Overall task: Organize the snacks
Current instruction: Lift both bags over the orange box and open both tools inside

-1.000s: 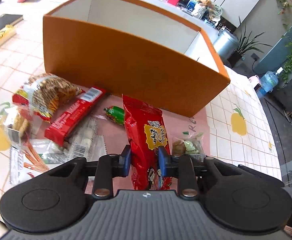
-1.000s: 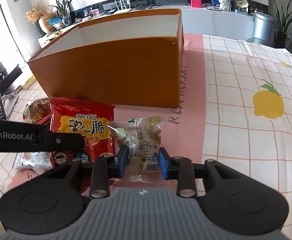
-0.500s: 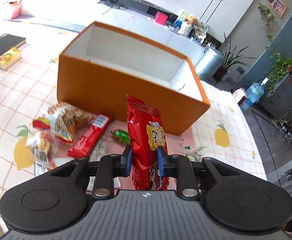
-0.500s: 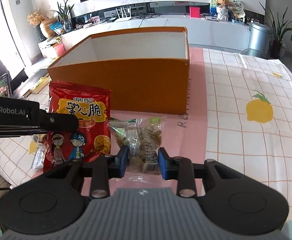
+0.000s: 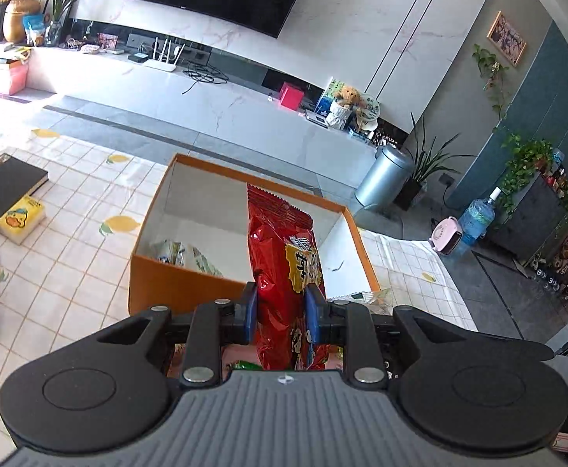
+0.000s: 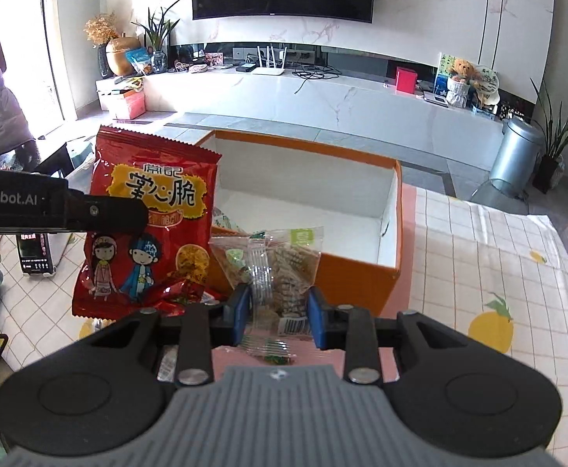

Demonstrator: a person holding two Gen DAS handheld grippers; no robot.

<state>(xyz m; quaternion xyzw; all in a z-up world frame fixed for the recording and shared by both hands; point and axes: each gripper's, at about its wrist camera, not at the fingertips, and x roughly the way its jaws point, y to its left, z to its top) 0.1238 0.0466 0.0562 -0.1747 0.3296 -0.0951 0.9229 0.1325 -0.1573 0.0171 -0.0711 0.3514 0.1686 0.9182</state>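
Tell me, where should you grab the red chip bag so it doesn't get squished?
Probably at the flat lower part, from below with the bag upright, as the left tool does now. The red bag is puffy in the middle, so its thin crimped ends suit a pinch better. Both pads press its sides.

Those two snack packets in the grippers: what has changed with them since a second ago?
Both were lifted off the table, from below the rim of the orange box to above it. The left gripper stays shut on the red snack bag, the right gripper on the clear snack packet. The box has not moved.
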